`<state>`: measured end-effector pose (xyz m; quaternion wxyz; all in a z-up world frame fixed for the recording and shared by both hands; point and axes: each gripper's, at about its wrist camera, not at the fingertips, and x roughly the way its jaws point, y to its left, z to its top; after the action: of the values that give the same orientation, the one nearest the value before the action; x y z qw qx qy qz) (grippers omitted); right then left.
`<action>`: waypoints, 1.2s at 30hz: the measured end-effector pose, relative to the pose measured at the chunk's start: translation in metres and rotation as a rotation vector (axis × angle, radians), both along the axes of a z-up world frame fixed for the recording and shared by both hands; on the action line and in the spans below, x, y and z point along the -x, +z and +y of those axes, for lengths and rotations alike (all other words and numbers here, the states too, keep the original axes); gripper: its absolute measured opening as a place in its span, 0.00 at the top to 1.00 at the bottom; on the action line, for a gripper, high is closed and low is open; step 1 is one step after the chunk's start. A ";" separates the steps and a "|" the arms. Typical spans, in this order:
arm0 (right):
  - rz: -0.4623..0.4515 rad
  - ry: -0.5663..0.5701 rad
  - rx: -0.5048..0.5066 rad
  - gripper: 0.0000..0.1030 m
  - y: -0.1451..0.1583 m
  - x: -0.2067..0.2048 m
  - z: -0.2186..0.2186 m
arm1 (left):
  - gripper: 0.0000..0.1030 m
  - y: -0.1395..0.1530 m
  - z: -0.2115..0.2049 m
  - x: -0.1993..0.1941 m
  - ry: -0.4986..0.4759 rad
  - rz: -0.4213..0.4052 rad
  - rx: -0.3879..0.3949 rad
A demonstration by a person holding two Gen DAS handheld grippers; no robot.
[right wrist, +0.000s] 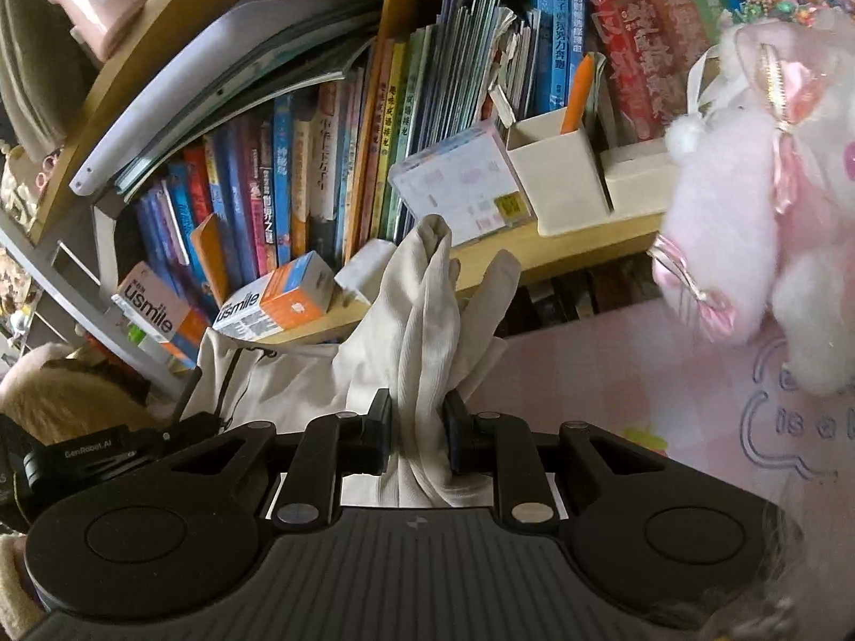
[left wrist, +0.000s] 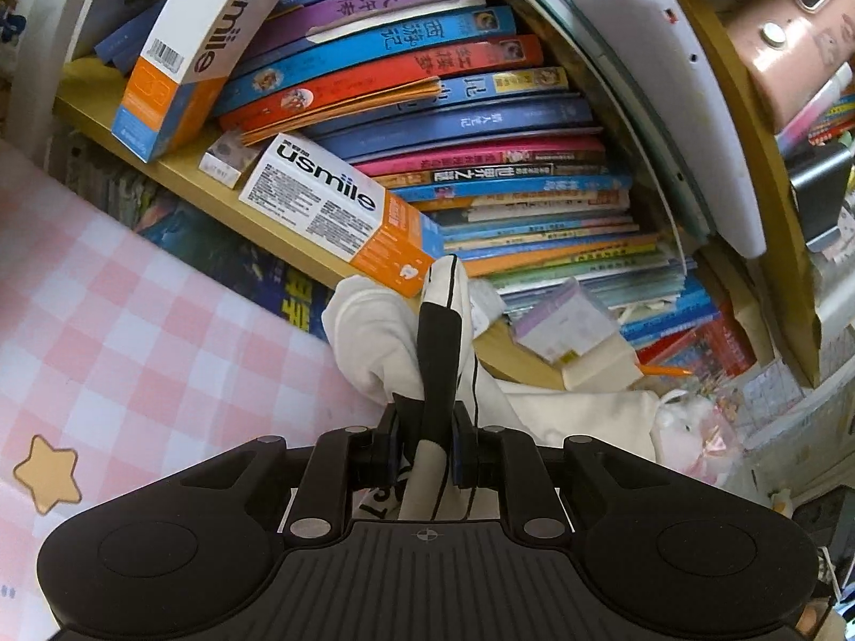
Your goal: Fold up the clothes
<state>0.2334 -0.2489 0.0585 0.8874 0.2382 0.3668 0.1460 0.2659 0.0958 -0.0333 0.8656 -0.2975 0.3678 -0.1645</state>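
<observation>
Both tools [left wrist: 426, 443] [right wrist: 418, 432] pinch garment [right wrist: 422, 320].

I held the garment [right wrist: 422, 320] pinched in my right gripper [right wrist: 419, 430] and in my left gripper [left wrist: 425, 440], raised before the shelf [right wrist: 561, 245], with the checked cloth [left wrist: 133, 320] spread below it. On the shelf the books [right wrist: 320, 171] stood in a row at the back, with two toothpaste boxes [right wrist: 278, 299] lying near its front edge to the left and the pen holder [right wrist: 556, 171] standing to the right, a small packet [right wrist: 459, 192] just beside it. A plush toy [right wrist: 748, 203] sat on the cloth at the far right, before the shelf's right end.
</observation>
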 end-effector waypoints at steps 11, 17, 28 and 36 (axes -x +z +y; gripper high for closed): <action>0.079 -0.028 -0.043 0.82 -0.046 -0.023 -0.004 | 0.83 -0.032 0.008 -0.021 0.022 0.029 0.026; 0.150 -0.114 -0.118 0.63 -0.072 -0.023 -0.016 | 0.66 -0.048 0.020 -0.021 0.070 0.086 0.106; 0.107 -0.116 0.018 0.23 -0.048 -0.003 -0.010 | 0.28 -0.013 0.011 0.013 0.124 -0.003 -0.134; -0.044 -0.076 0.327 0.03 -0.028 0.045 0.024 | 0.10 0.007 -0.031 0.056 0.072 -0.094 -0.499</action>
<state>0.1888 -0.2246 0.0303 0.9270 0.1013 0.3569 0.0558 0.2103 0.0649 -0.0259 0.9336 -0.0798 0.3455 -0.0514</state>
